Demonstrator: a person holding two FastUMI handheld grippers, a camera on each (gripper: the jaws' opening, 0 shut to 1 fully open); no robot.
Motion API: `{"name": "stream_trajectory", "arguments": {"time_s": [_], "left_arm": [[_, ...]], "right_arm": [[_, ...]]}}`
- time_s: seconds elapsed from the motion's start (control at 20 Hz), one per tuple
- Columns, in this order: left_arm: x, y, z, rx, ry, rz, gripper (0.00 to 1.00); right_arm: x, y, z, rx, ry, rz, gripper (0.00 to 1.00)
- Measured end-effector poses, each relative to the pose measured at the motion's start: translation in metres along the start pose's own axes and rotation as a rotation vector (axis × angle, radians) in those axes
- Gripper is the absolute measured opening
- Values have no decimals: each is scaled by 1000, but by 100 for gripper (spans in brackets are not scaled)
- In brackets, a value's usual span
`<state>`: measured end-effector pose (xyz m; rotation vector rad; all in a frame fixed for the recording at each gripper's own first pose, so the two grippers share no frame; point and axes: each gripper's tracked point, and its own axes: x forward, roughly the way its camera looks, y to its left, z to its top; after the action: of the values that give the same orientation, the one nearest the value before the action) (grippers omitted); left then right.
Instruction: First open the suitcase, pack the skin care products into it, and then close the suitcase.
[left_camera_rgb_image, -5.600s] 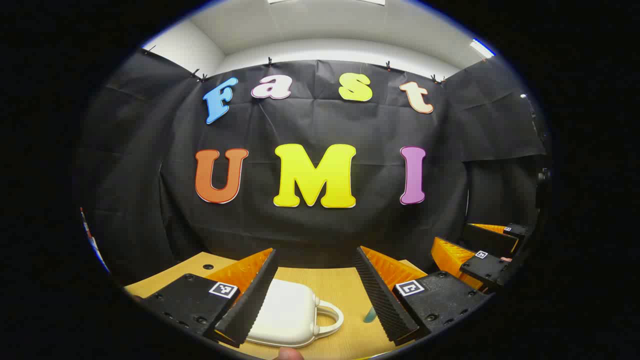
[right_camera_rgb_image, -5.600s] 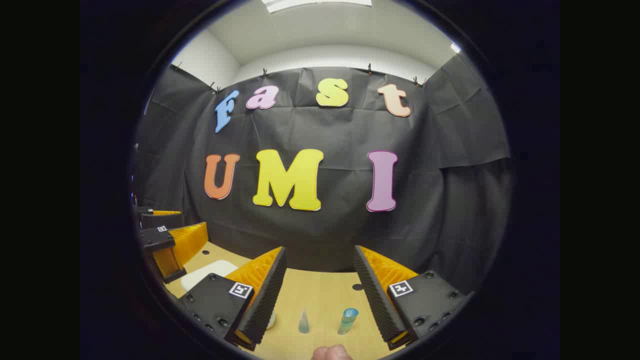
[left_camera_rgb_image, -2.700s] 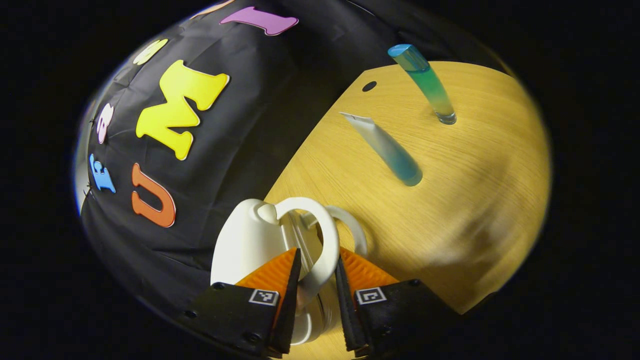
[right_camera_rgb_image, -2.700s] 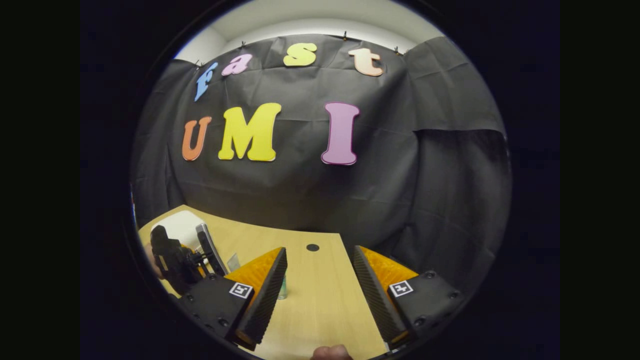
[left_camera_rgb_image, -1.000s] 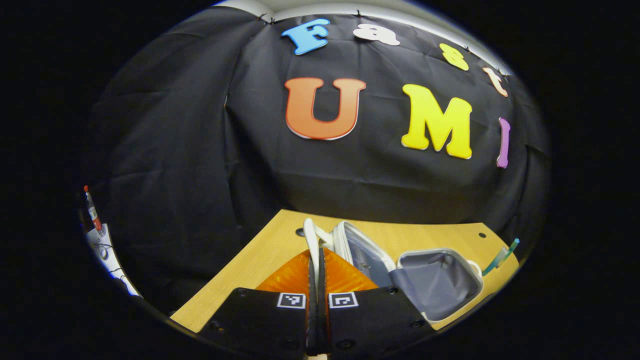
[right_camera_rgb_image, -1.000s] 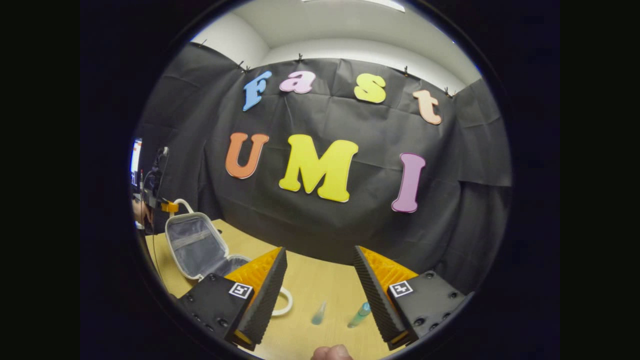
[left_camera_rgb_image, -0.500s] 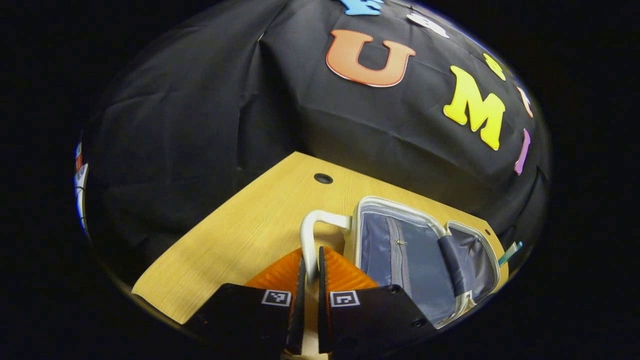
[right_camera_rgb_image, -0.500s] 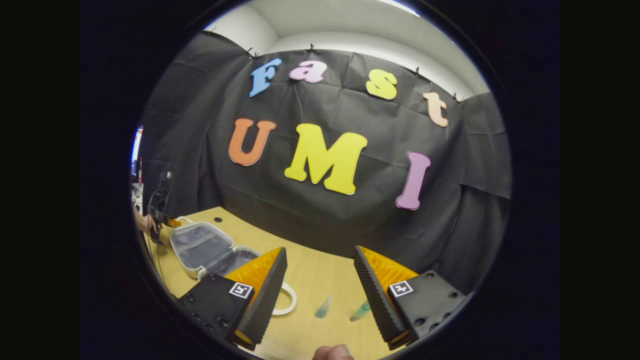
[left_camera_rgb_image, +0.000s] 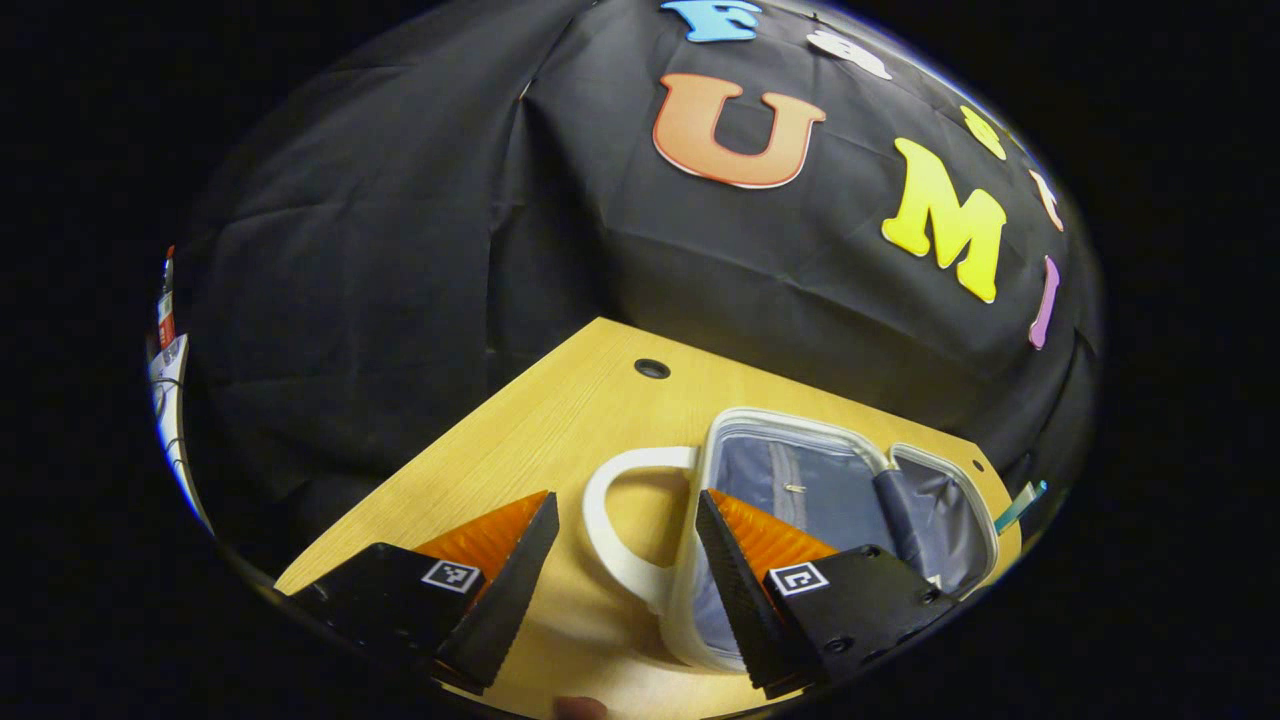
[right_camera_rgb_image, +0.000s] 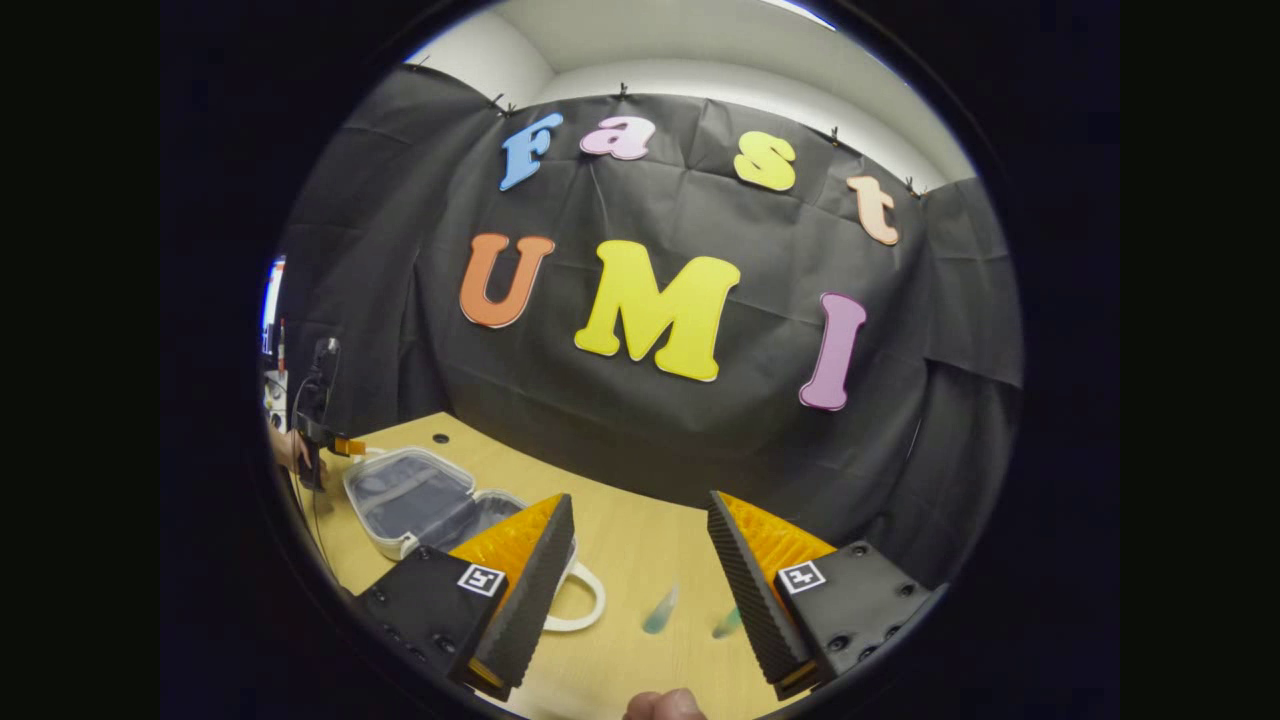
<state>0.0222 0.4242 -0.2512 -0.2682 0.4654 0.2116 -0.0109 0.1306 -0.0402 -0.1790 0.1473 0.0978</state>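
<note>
- Released since half a second ago, the suitcase (left_camera_rgb_image: 800, 500) handle (left_camera_rgb_image: 610, 525) lies between the spread fingers of the left hand-held gripper (left_camera_rgb_image: 620, 590); the case lies open on the worktop (left_camera_rgb_image: 520, 450).
- Right gripper view: right hand-held gripper (right_camera_rgb_image: 635, 590) open over two blurred, probably skin care, tubes (right_camera_rgb_image: 660, 610); suitcase near left.

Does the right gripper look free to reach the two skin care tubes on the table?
Probably yes: the right gripper is open, and both tubes lie on bare table between its fingers, unobstructed.
</note>
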Motion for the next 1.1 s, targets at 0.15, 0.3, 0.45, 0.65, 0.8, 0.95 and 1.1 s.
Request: {"name": "stream_trajectory", "arguments": {"time_s": [0.15,0.3,0.45,0.65,0.8,0.95,1.1], "left_arm": [[-35,-34,33,53,-80,2,96],[-72,-72,70,85,-170,16,97],[-106,-111,99,117,-253,65,97],[-142,-183,114,119,-330,45,97],[-156,-234,112,139,-375,23,98],[-158,-286,102,177,-380,-19,97],[-156,-338,78,165,-367,-81,98]], "right_arm": [[7,-1,4,27,-21,9,80],[12,-12,9,56,-48,5,80],[16,-29,6,94,-62,-10,80],[17,-58,3,117,-85,-32,80],[17,-83,-7,142,-76,-53,80],[17,-106,-18,136,-64,-60,80],[15,-128,-30,131,-52,-60,81]]}}
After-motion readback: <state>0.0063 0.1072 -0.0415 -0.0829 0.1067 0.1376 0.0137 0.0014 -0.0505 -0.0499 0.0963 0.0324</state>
